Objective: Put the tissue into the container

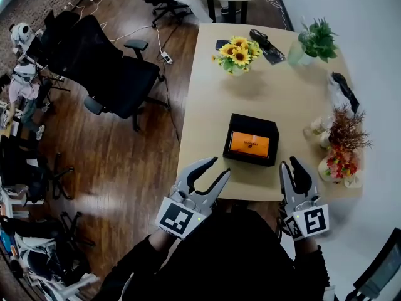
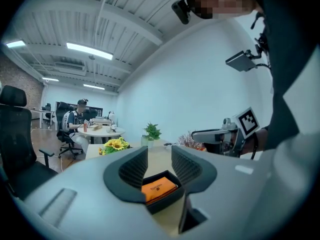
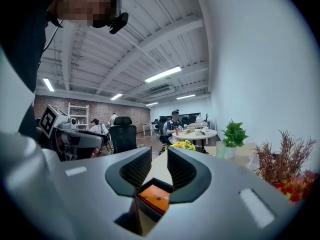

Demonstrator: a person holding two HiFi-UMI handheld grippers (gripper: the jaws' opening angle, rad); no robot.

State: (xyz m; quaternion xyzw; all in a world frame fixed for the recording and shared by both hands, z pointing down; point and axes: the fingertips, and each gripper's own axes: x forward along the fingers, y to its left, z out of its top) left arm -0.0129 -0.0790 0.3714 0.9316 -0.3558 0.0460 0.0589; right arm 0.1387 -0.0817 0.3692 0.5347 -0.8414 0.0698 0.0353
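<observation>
Orange tissue pack [image 1: 249, 144] sits inside the black container [image 1: 254, 120]. The left gripper [image 1: 219, 167] & right gripper [image 1: 289, 163] are both spread, w/ nothing in them. Looks done, so lift away slow, no bumping it.

Bare table [image 1: 269, 93] surrounds the black container [image 1: 254, 121]; dried flowers [image 1: 346, 130] crowd the right edge

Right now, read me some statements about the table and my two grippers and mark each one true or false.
1. The orange tissue pack lies inside the black container. True.
2. The left gripper holds the tissue pack. False: its fingers are apart and empty.
3. The sunflowers stand beyond the container, farther from the person. True.
4. The right gripper is shut on the container's rim. False: its fingers are apart with nothing between them.
</observation>
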